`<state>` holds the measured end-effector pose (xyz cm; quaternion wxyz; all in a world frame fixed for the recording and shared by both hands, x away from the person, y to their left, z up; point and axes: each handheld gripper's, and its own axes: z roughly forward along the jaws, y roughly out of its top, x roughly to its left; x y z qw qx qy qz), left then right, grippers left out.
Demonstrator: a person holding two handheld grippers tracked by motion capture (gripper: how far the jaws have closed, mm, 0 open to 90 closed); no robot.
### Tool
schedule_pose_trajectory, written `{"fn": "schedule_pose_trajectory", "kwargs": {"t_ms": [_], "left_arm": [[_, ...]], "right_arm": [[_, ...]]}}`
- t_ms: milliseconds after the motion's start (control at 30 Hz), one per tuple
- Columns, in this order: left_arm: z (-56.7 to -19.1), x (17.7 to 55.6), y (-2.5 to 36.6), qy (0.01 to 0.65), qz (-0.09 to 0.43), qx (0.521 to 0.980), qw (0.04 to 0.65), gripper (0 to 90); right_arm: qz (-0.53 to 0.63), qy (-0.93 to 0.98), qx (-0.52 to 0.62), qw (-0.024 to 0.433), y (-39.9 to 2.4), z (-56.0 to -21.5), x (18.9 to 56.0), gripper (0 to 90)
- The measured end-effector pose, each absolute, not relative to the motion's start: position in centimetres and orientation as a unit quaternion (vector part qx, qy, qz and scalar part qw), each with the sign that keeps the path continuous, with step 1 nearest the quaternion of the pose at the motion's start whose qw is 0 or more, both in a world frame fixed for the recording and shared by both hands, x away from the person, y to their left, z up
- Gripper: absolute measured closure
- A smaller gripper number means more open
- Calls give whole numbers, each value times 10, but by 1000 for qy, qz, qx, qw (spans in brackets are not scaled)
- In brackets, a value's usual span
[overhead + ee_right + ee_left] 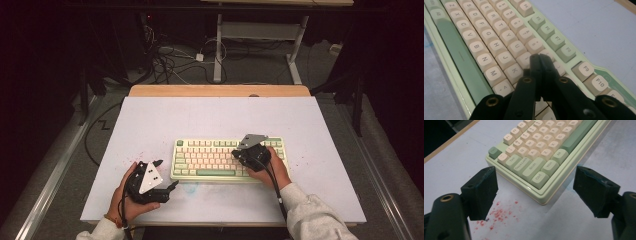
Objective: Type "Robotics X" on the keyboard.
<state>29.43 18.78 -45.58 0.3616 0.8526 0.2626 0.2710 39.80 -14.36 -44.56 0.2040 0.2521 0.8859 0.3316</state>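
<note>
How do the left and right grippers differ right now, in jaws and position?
The left gripper has its jaws wide open; the right gripper has its jaws shut together. The left one sits over the bare table just off the keyboard's Ctrl corner; the right one is over the keys, tips near I and O. Both are black, hand-held, and hold nothing.

The room is dark. A white table (150, 125) with a wooden far edge (220, 90) stands on grey floor (60, 170). Beyond the table, a tangle of cables (170, 60) lies on the floor beside the white legs of a desk (260, 31). Black curtains (40, 60) hang left of the table.
</note>
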Motion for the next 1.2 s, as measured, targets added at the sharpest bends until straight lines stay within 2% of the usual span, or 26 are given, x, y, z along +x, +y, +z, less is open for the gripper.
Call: {"fn": "schedule_pose_trajectory", "kwargs": {"t_ms": [633, 1200], "left_arm": [[-457, 295, 185, 257, 267, 859, 353, 187], [-458, 295, 185, 258, 265, 860, 350, 187]], "right_arm": [[306, 896, 249, 204, -136, -447, 401, 900], [354, 876, 253, 209, -145, -434, 393, 885]]}}
